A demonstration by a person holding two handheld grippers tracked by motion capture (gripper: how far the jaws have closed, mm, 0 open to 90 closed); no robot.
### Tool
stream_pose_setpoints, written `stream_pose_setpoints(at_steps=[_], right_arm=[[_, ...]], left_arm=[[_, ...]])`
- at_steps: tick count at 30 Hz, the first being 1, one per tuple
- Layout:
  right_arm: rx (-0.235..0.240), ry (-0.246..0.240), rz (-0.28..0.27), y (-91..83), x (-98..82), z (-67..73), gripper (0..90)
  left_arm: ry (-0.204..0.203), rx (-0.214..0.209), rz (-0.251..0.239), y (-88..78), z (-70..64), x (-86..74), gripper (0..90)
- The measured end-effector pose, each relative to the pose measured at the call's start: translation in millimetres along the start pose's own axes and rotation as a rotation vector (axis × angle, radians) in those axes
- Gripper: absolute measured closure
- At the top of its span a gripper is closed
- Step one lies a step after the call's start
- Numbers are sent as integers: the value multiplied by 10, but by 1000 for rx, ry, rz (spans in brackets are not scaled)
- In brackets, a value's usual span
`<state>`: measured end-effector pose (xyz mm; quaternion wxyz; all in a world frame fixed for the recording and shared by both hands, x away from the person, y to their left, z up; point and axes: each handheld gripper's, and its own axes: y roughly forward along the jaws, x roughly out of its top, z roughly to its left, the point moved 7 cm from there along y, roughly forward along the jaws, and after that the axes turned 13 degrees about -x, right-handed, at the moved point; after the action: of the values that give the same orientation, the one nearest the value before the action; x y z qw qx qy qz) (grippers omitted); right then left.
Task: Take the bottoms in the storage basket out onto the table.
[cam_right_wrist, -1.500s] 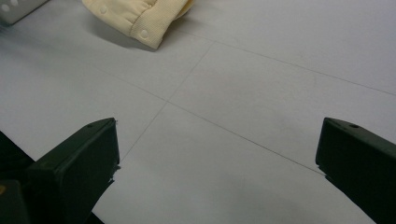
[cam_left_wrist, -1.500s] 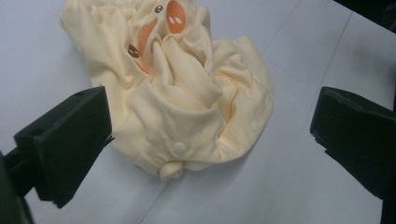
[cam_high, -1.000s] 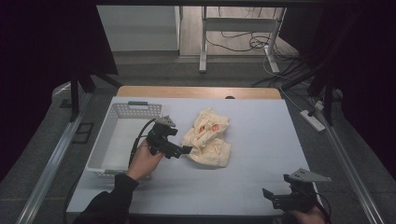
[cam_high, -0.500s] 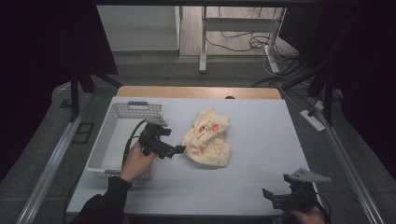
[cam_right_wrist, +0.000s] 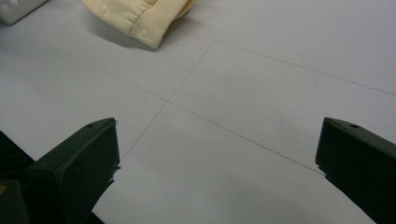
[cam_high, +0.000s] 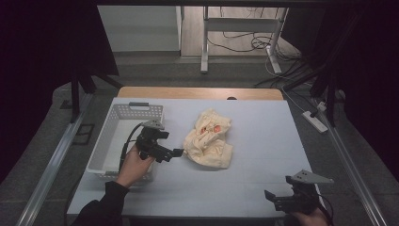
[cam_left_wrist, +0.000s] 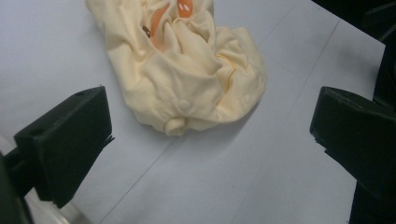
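A crumpled pale yellow garment (cam_high: 209, 140) with orange print lies in the middle of the pale blue table. My left gripper (cam_high: 176, 153) is just left of it, level with its lower left edge and not touching. In the left gripper view the garment (cam_left_wrist: 182, 70) lies ahead of my left gripper (cam_left_wrist: 212, 135), whose jaws stand wide open with bare table between them. My right gripper (cam_high: 272, 200) is low at the table's front right corner, far from the cloth. It is open (cam_right_wrist: 217, 149) over bare table, and a snap-buttoned edge of the garment (cam_right_wrist: 140, 16) shows far ahead.
A white plastic basket (cam_high: 109, 141) with a grey handle stands at the table's left side, right beside my left hand; its corner (cam_right_wrist: 14, 7) also shows in the right gripper view. The table's wooden far edge (cam_high: 197, 92) lies behind, with metal frame rails along both sides.
My left gripper has drawn back a little to the left, away from the garment's edge toward the basket. The garment and the right gripper have stayed put.
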<state>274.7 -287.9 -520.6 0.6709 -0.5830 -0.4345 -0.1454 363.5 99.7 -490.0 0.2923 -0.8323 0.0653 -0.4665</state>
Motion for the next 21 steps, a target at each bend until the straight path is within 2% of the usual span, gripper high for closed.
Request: stream_pose_setpoints(at_steps=[21], right_arm=[[1,-1,-1,-1,1,1,0]], left_arm=[[-31,11,-32,-185,2,-152,0]])
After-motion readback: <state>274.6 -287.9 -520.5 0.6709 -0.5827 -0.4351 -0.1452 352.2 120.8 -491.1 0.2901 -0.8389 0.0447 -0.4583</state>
